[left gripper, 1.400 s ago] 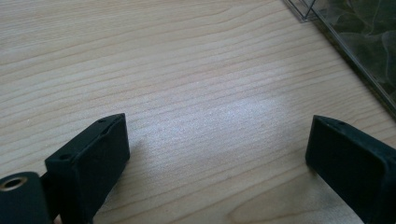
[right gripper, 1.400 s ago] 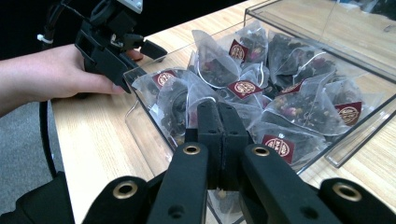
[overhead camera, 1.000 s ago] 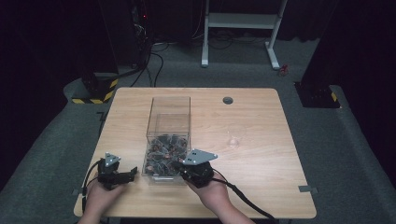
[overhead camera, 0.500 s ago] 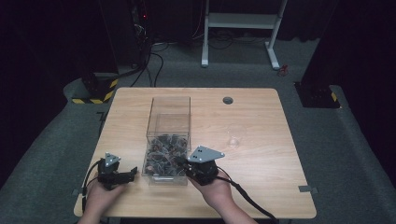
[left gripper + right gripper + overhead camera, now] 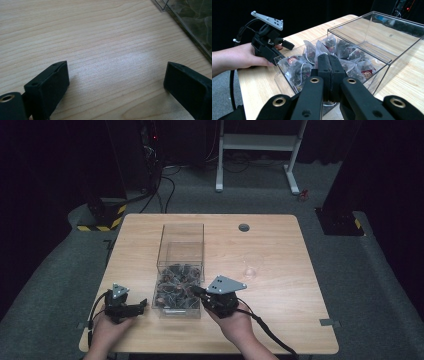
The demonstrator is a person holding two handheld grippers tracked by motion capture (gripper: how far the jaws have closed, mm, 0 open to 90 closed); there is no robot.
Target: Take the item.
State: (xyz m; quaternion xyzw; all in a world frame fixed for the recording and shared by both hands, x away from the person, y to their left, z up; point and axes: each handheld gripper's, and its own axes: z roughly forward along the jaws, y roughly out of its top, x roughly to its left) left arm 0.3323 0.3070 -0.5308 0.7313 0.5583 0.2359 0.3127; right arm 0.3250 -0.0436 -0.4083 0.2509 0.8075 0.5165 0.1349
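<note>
1. left gripper [image 5: 131, 308] rests low on the wooden table [image 5: 280, 270], just left of the clear box [image 5: 181, 270]; jaws spread wide, bare wood between them.
2. clear box sits mid-table, near end full of tea bags [image 5: 312, 62], far end bare.
3. right gripper [image 5: 197, 292] sits at the box's near right corner, tips over the tea bags; jaws pressed together. can't tell if anything is pinched between them.
</note>
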